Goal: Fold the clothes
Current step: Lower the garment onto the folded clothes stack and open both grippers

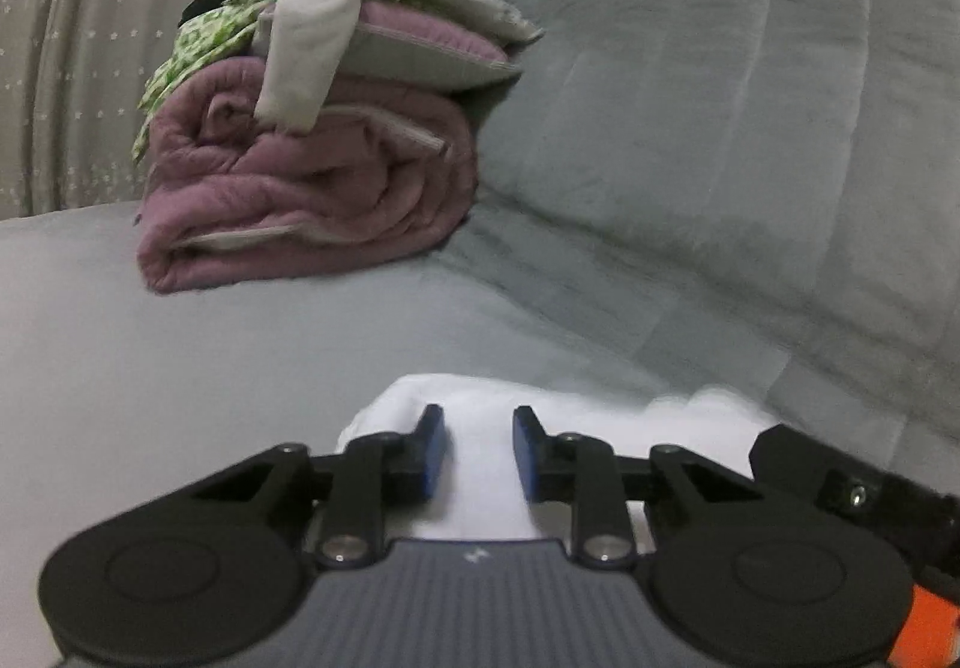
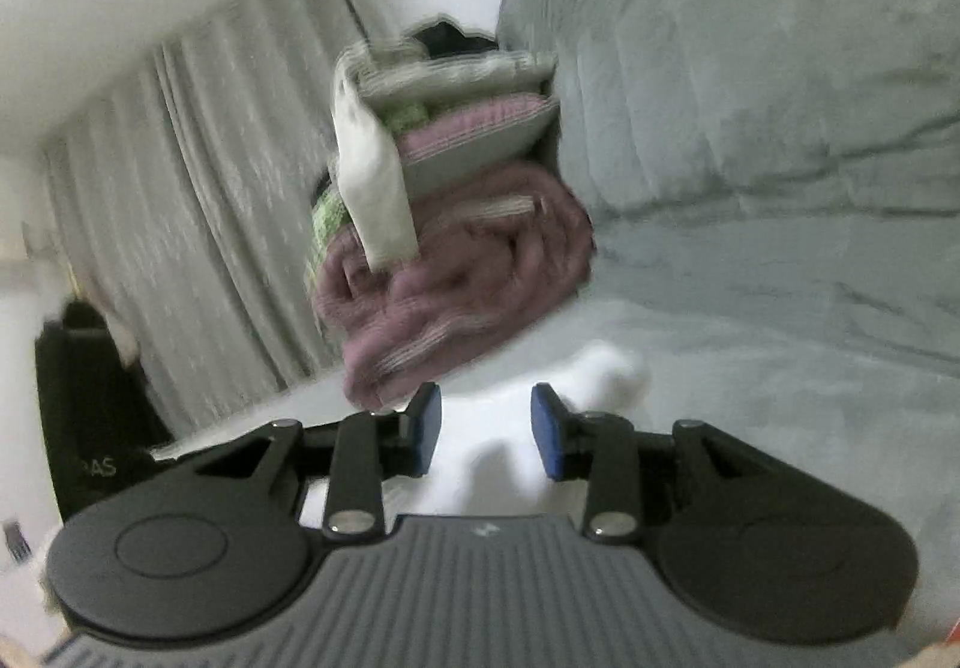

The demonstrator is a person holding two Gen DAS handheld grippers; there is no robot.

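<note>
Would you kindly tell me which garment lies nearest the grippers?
The white garment, between the left gripper's blue pads; the others sit stacked on the mauve blanket farther back.

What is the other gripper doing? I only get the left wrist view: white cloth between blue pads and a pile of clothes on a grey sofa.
Observer: The right gripper has its blue pads apart, with the white cloth showing between them. I can't tell if they press it.
Visitor: Where is it aimed?
Observer: At the same pile of clothes, which looks tilted in the right wrist view.
Visitor: Anything beside the sofa that I'm missing?
Observer: Yes, a black bag in front of the curtain, with pale lettering that I can't read in full.
</note>
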